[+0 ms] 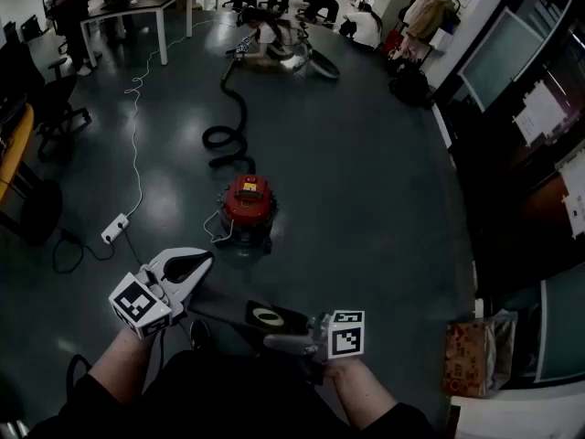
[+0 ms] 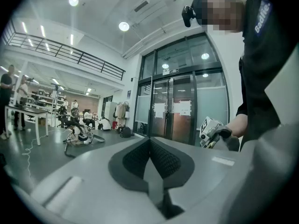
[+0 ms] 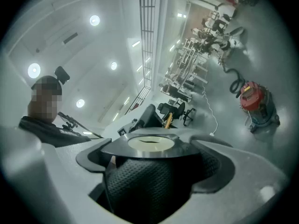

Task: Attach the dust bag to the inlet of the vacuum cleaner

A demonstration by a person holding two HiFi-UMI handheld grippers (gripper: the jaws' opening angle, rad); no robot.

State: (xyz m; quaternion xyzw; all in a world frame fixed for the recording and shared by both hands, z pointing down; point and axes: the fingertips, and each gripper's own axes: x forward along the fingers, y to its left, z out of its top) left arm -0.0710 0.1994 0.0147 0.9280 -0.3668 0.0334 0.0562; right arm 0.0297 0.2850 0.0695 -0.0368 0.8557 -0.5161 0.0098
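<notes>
Dust bag body hidden (collar shows), clamped in right gripper.

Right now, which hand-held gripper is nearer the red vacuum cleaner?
Left. The left hand-held gripper is below-left of the vacuum cleaner; the right hand-held gripper lies farther back.

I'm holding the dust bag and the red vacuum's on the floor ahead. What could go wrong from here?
1. The right gripper holds the dust bag only by its collar, jaws spread wide; it could slip or tilt while carried.
2. The vacuum cleaner looks closed, lid on and hose seemingly attached, so the inlet likely can't be reached yet.
3. A white cable and power strip lie beside it; feet or grippers might snag there.
</notes>
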